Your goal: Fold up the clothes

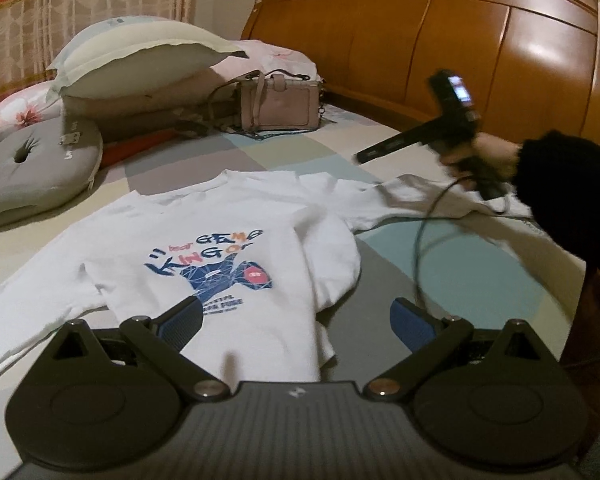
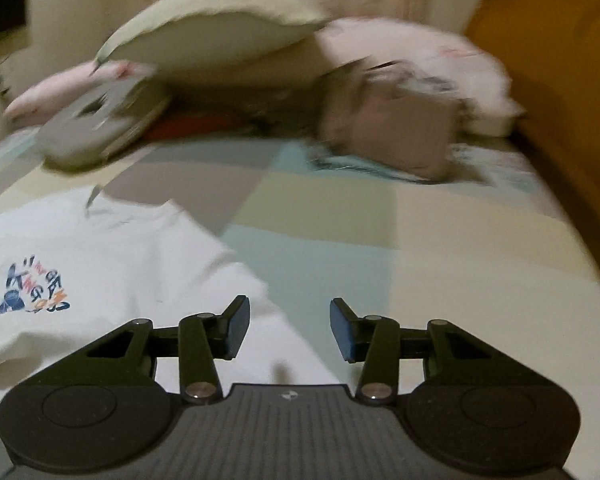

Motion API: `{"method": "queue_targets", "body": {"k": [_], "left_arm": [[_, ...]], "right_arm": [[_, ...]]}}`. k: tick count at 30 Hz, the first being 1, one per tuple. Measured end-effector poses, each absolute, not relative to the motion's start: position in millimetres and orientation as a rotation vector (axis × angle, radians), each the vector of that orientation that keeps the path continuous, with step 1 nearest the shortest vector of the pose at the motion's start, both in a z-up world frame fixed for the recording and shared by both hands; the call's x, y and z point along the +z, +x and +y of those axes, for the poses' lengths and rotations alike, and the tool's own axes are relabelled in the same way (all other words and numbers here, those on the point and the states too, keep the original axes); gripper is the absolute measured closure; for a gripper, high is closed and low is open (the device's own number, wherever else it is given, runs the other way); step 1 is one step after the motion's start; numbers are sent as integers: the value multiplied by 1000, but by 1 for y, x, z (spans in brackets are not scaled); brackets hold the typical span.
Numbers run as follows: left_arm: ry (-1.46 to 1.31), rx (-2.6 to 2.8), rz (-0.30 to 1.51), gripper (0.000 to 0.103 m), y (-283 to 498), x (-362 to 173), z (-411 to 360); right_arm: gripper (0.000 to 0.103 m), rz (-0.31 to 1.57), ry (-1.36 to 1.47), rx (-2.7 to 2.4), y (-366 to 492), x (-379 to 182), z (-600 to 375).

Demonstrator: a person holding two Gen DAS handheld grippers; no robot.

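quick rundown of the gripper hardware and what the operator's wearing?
Both grippers match: the left gripper and right gripper have black linkage arms with silver pivot pins, blue ribbed finger pads, round black housings and a grey ribbed centre body with a small logo. In the left wrist view, the right one has a black handle, a trailing black cable; black sleeve.

Both wrist views low over bed — facing headboard, sharing shirt.

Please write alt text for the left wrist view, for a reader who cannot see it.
A white printed sweatshirt lies flat on a bed, with the open left claw over its hem. The right claw, hand-held, hovers above one sleeve; pillows and a pink handbag lie behind.
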State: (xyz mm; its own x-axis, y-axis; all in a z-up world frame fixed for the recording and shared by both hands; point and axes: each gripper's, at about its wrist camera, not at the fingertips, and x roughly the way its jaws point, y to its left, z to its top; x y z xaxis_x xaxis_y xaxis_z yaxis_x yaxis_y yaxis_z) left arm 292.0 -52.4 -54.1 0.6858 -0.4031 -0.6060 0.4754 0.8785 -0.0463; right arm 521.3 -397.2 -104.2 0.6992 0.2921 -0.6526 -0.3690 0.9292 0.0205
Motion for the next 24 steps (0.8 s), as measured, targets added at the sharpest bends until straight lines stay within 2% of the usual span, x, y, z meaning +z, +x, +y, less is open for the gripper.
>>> {"method": "queue_targets", "body": {"k": [6, 7, 8, 9, 16, 18, 20, 24], "left_arm": [[106, -499, 655, 3, 299, -64, -44], [102, -502, 657, 3, 299, -65, -42], [98, -502, 659, 3, 300, -67, -41], [95, -502, 660, 3, 301, -69, -40], [67, -491, 659, 3, 305, -72, -34], [62, -487, 658, 3, 305, -72, -32], [65, -489, 648, 3, 303, -70, -29], [60, -484, 632, 3, 301, -68, -23]], "right_arm": [[54, 749, -148, 467, 558, -128, -371], [60, 758, -159, 480, 559, -130, -368], [85, 767, -169, 493, 561, -132, -365], [97, 776, -180, 506, 562, -135, -363], [98, 748, -195, 415, 586, -140, -350], [96, 759, -183, 393, 591, -138, -348], [88, 757, -159, 351, 589, -129, -349], [87, 735, -117, 358, 574, -106, -337]]}}
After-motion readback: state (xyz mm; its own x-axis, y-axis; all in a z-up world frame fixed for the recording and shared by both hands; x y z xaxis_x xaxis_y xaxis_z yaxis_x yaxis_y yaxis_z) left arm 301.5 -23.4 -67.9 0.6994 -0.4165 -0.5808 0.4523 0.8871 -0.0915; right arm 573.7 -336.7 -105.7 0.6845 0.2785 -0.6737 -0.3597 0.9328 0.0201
